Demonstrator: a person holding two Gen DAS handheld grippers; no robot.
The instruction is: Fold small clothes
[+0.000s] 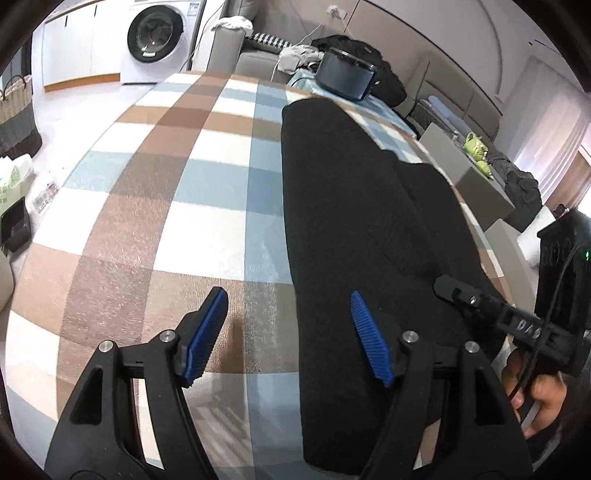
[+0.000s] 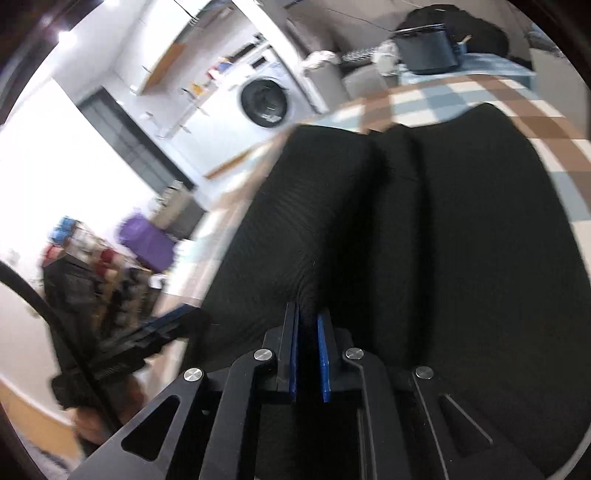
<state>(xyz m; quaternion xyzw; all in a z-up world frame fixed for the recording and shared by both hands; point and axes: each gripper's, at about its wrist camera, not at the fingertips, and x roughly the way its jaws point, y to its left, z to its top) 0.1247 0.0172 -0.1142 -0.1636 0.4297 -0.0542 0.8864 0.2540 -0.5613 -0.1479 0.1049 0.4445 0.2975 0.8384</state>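
A black ribbed garment [image 1: 369, 221] lies lengthwise on the plaid cloth [image 1: 166, 203], folded into a long strip. My left gripper [image 1: 289, 299] is open just above its near left edge: the right pad [image 1: 369, 339] hangs over the black fabric and the left pad [image 1: 207, 332] over the plaid. My right gripper [image 1: 448, 290] comes in from the right, held by a hand [image 1: 543, 398]. In the right wrist view my right gripper [image 2: 308, 314] is shut on a raised pinch of the black garment [image 2: 443, 240], with the fabric bunched between the blue pads. The left gripper [image 2: 166, 325] shows blurred at the left.
A dark box [image 1: 347, 74] and piled clothes sit at the far end of the plaid cloth. Beyond stand a washing machine [image 1: 155, 33] and a grey sofa [image 1: 258, 55]. A woven basket [image 1: 16, 110] is on the floor at the left, a green teapot [image 1: 476, 142] at the right.
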